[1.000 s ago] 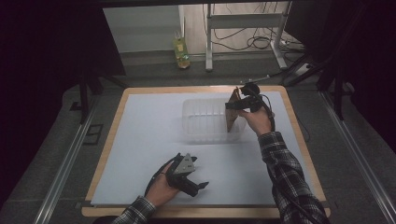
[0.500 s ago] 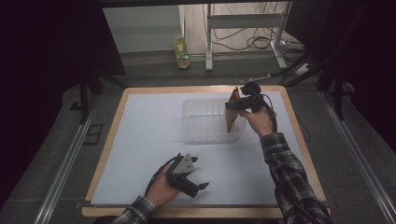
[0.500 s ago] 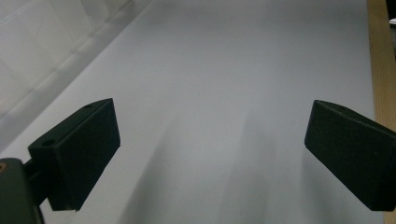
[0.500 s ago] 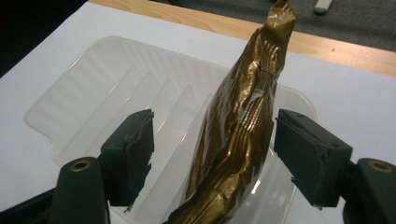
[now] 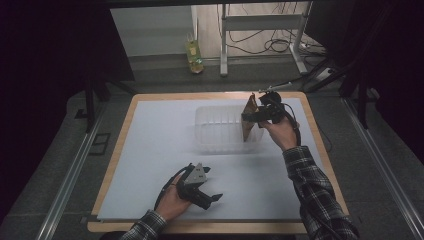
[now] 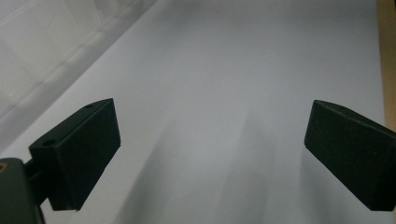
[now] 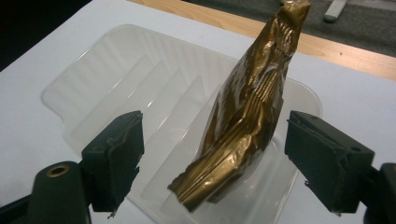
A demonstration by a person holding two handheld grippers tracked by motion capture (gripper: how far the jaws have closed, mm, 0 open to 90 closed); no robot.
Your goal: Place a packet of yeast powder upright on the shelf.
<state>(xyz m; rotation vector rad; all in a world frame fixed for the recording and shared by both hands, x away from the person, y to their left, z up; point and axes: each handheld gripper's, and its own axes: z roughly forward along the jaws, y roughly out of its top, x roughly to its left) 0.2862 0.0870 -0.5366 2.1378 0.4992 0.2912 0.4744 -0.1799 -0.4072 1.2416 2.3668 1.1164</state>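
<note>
A crumpled gold foil packet (image 7: 252, 107) stands on edge, leaning, in the right end of a clear ribbed plastic tray (image 7: 116, 84). My right gripper (image 7: 212, 135) is open, with a jaw on either side of the packet and a gap at each side. In the high view the packet (image 5: 248, 121) rises above the tray (image 5: 220, 129) at the back right of the table, and the right gripper (image 5: 254, 116) is level with it. My left gripper (image 5: 214, 185) lies open near the front edge, held low over the white sheet. Its jaws (image 6: 210, 140) have nothing between them.
A white sheet (image 5: 160, 145) covers most of the wooden tabletop (image 5: 320, 150). A yellow-green bottle (image 5: 194, 52) stands on the floor beyond the table, beside a metal stand and cables. Part of the tray's edge (image 6: 42, 42) shows at the upper left of the left gripper view.
</note>
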